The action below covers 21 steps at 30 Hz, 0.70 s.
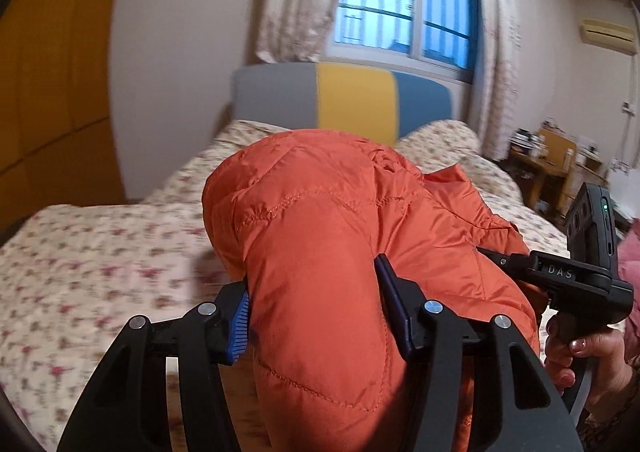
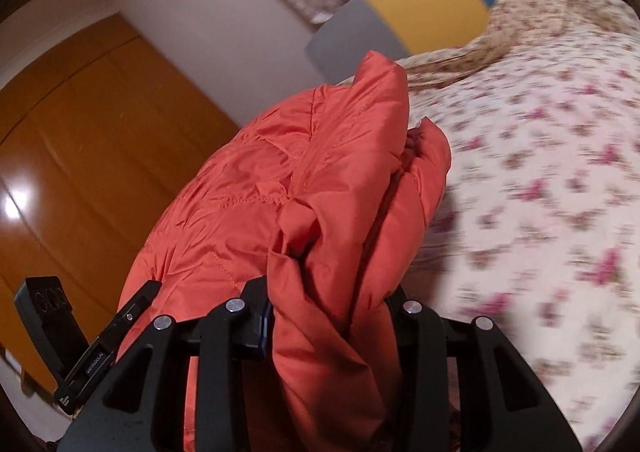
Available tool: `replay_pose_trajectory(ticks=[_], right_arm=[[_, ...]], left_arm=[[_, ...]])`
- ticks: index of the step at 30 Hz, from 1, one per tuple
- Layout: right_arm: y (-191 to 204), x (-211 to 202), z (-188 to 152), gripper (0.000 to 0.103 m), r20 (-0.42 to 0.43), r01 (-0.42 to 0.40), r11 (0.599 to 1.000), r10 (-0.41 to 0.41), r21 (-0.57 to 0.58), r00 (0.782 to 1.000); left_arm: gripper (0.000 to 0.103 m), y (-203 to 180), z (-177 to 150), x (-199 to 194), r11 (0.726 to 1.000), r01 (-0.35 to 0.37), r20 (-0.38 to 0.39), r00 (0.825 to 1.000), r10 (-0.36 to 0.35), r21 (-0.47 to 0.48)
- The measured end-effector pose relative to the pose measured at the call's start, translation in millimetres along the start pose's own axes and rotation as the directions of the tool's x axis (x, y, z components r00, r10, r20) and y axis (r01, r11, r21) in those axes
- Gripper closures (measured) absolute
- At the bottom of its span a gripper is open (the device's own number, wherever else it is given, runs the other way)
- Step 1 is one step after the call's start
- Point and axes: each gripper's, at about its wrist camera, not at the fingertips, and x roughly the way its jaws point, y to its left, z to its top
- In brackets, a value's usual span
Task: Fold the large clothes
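Observation:
A puffy orange quilted jacket (image 1: 328, 220) is lifted in a bunch above the floral bedsheet (image 1: 80, 260). In the left wrist view my left gripper (image 1: 316, 300) is shut on a thick fold of it, the blue pads pressing in from both sides. The right gripper's body (image 1: 560, 276) shows at the right edge, a hand (image 1: 576, 352) on its handle. In the right wrist view my right gripper (image 2: 328, 308) is shut on another gathered fold of the jacket (image 2: 280, 180). The left gripper's body (image 2: 116, 328) pokes in at lower left. The fabric hides both sets of fingertips.
The bed (image 2: 540, 172) spreads under and beyond the jacket, with a pillow (image 2: 540, 0) by the grey, yellow and blue headboard (image 1: 352, 104). Behind are a window with curtains (image 1: 404, 0), a wooden wardrobe (image 2: 80, 132) on one side and a cluttered desk (image 1: 552, 160) on the other.

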Motion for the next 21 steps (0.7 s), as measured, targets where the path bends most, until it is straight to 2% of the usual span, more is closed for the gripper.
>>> replay_pose_trajectory(ticks=[4,7,11,13,15,21], right_arm=[[35,65,-4,0.066,-0.065,-0.045,0.998,0.041,-0.048,0.997],[64,112,-10,0.066,-0.114,-0.059,0.993,0.047,-0.103,0.992],[87,171,-21,0.064,-0.201,0.005,0.984,-0.042,-0.180,0.979],[86,190,-28,0.056,-0.214,0.063,0.979,-0.105,-0.195,0.971],[76,193,-34,0.049,-0.198,0.100,0.975,-0.139,-0.196,0.970],[32,165,-52,0.038,-0.156,0.205,0.972,-0.222,-0.114,0.963]], left_arm=[[0.048,46,-4,-11,0.994,-0.100,0.015,0.995,0.101,-0.033],[0.048,83,-10,-16,0.983,-0.174,0.023,0.984,0.176,-0.056],[0.047,128,-25,-11,0.961,-0.250,-0.025,0.968,0.249,-0.114],[0.038,148,-38,0,0.948,-0.279,-0.087,0.959,0.268,-0.155],[0.026,154,-52,6,0.942,-0.286,-0.110,0.957,0.270,-0.175],[0.020,139,-74,6,0.944,-0.275,-0.125,0.959,0.255,-0.184]])
